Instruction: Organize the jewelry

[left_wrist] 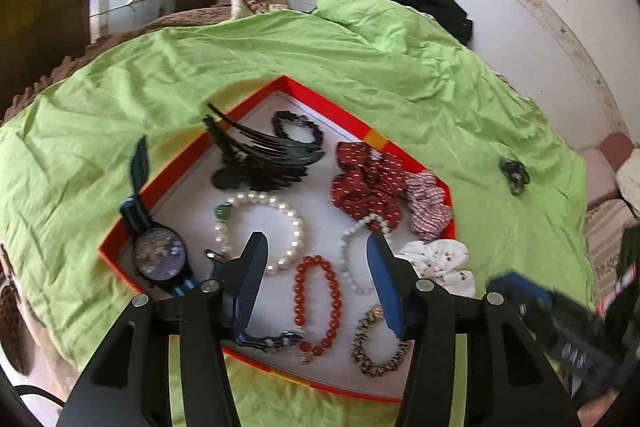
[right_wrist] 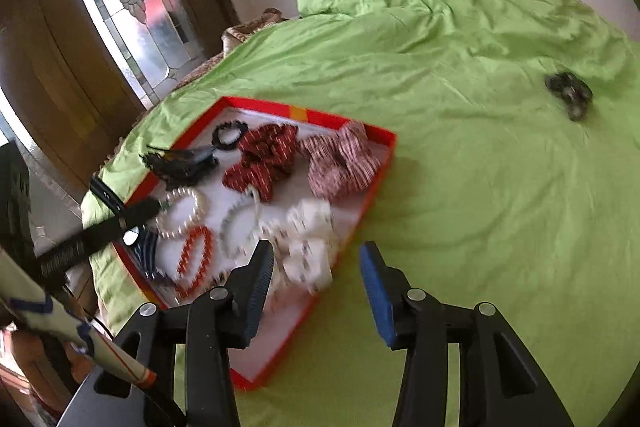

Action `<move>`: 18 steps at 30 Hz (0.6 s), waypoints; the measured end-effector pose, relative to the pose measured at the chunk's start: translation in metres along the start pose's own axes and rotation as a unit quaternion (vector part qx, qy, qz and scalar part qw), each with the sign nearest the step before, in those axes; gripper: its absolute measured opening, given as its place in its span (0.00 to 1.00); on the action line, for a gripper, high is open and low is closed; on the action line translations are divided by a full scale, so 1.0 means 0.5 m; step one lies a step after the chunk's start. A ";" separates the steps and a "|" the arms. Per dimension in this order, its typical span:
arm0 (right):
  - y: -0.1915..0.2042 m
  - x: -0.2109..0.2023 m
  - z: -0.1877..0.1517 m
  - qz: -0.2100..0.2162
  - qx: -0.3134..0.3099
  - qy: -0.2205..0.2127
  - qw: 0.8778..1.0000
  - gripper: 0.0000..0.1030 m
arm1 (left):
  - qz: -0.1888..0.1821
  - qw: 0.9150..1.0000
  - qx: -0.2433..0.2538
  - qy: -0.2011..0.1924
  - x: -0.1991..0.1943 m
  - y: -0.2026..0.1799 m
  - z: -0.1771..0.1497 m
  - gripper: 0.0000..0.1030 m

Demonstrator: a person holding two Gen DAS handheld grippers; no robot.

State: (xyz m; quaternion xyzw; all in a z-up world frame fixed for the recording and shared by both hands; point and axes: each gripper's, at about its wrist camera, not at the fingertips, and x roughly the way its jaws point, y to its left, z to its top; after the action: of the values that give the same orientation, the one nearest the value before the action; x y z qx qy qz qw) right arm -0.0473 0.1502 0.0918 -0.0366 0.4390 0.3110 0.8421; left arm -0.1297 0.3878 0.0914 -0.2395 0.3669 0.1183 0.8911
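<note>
My left tongs [left_wrist: 318, 247] stand apart with nothing between them, hovering over the near half of the red-rimmed tray [left_wrist: 320, 98]. Under them lie a red bead bracelet [left_wrist: 318, 307], a pale bead bracelet [left_wrist: 352, 259] and a large pearl bracelet [left_wrist: 260, 227], with a brown patterned bracelet [left_wrist: 376, 343] nearest me. To the left a dark-faced wristwatch [left_wrist: 160, 255] lies over the tray's rim, its strap reaching out onto the green sheet [left_wrist: 400, 67]. Farther in I see a black claw hair clip [left_wrist: 260, 155], a dark red scrunchie [left_wrist: 364, 179], a striped scrunchie [left_wrist: 428, 207] and a white scrunchie [left_wrist: 440, 263]. My right tongs [right_wrist: 316, 255] are also parted and empty, poised above the tray's right edge beside the white scrunchie. One small dark piece [right_wrist: 568, 93] rests alone on the sheet, well apart from the tray; it is too blurred to name.
</note>
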 end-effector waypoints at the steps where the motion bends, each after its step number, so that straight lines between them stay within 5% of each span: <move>1: -0.002 -0.001 -0.009 -0.008 0.002 0.000 1.000 0.48 | 0.013 1.000 0.001 -0.004 -0.002 0.002 0.000 0.49; 7: -0.017 0.025 -0.059 -0.031 0.000 0.022 0.999 0.48 | 0.074 0.996 -0.026 -0.046 -0.034 0.050 0.016 0.50; 15: 0.000 0.090 -0.043 -0.009 0.010 0.049 0.999 0.47 | 0.129 0.990 -0.056 -0.027 -0.004 0.107 0.027 0.50; 18: 0.003 0.123 -0.035 -0.015 0.014 0.069 0.997 0.30 | 0.118 0.990 -0.079 -0.012 0.010 0.132 0.027 0.50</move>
State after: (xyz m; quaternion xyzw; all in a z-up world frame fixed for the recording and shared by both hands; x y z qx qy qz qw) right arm -0.0346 0.1758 0.0346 -0.0523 0.4998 0.2888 0.8149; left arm -0.1435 0.4512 0.0735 -0.2627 0.3709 0.2536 0.8539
